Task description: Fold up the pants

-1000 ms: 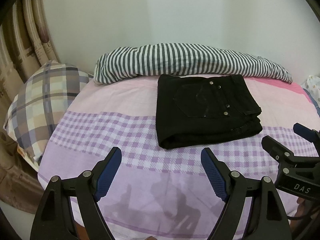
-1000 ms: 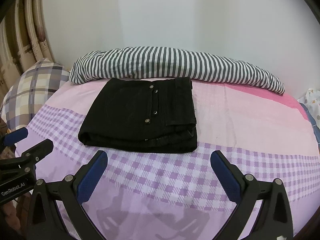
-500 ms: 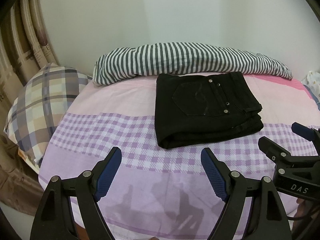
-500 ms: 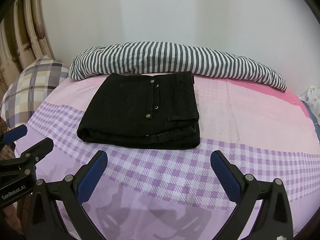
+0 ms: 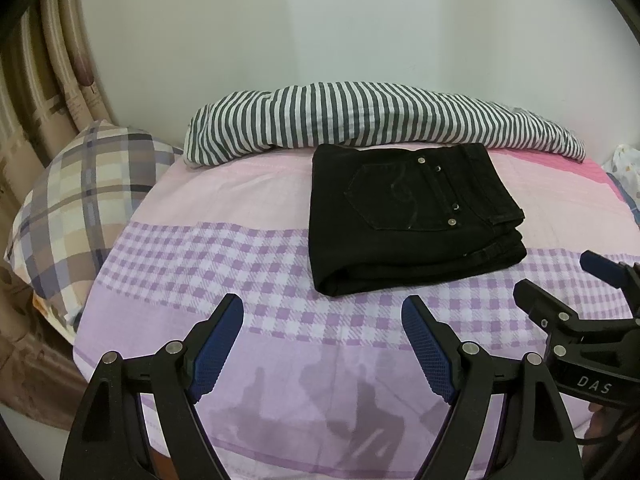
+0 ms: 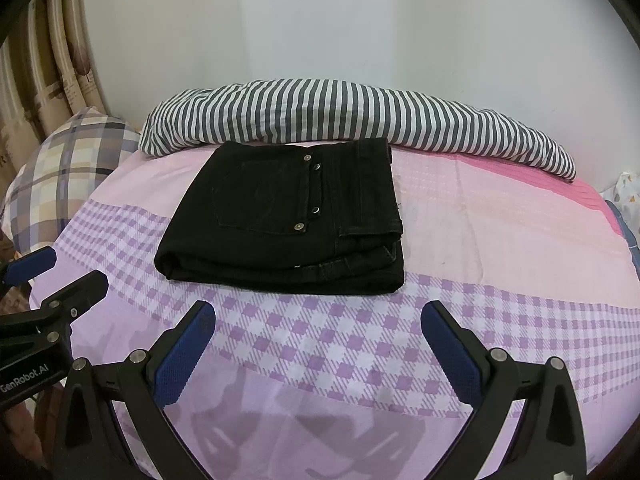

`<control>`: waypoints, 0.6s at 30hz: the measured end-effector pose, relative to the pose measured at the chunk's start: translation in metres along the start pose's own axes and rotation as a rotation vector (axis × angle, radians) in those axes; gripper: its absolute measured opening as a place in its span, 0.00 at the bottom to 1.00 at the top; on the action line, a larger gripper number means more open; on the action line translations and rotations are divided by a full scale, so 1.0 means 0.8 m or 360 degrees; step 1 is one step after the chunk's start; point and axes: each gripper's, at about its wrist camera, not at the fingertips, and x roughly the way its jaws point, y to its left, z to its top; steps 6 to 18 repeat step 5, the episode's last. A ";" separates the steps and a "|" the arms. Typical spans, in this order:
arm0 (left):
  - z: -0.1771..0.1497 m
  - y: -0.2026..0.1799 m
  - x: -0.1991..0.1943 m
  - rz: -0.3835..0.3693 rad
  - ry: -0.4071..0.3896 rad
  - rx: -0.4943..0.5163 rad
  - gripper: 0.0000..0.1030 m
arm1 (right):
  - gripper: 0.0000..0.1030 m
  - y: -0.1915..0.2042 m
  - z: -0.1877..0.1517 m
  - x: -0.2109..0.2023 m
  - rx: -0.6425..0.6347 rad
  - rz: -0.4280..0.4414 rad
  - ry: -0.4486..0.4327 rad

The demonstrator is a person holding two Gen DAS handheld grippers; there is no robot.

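1. Curtain (image 5: 48, 92) hangs at far left, beige with brown print, beside the white wall (image 5: 320, 20).
2. Plaid pillow (image 5: 80, 204) sits at the left edge of the bed, below the curtain.
3. Bed sheet (image 5: 224, 248) is pink at the back, purple-and-white check in the middle, plain lilac at the front.
4. Left gripper (image 5: 322, 320) hangs low over the front of the sheet, jaws wide apart, nothing between them; blue pads (image 5: 216, 352) face inward. Apart from the pants.
5. Striped pillow (image 5: 360, 120), grey and white, lies long across the back of the bed against the wall.
6. Pants (image 5: 408, 220), black, lie folded into a thick rectangle on the sheet, back pocket and metal rivets facing up. Back edge touches the striped pillow; front fold sits on the check band.
7. In the right wrist view the pants (image 6: 288, 220) sit left of centre, layered waistband edges showing at their right side.
8. Right gripper (image 6: 318, 320) hovers over the front of the sheet, jaws wide apart, holding nothing; just short of the pants' front fold, not touching.
9. Each gripper shows at the edge of the other's view, so they sit side by side.
10. Small patterned cloth (image 5: 626, 164) peeks in at far right; can't tell what it is.
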 end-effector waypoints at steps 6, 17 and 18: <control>0.002 0.004 0.002 -0.0007 0.0009 0.0000 0.79 | 0.99 0.000 0.000 0.001 -0.0003 -0.0007 0.0004; 0.002 0.004 0.002 -0.0007 0.0009 0.0000 0.79 | 0.99 0.000 0.000 0.001 -0.0003 -0.0007 0.0004; 0.002 0.004 0.002 -0.0007 0.0009 0.0000 0.79 | 0.99 0.000 0.000 0.001 -0.0003 -0.0007 0.0004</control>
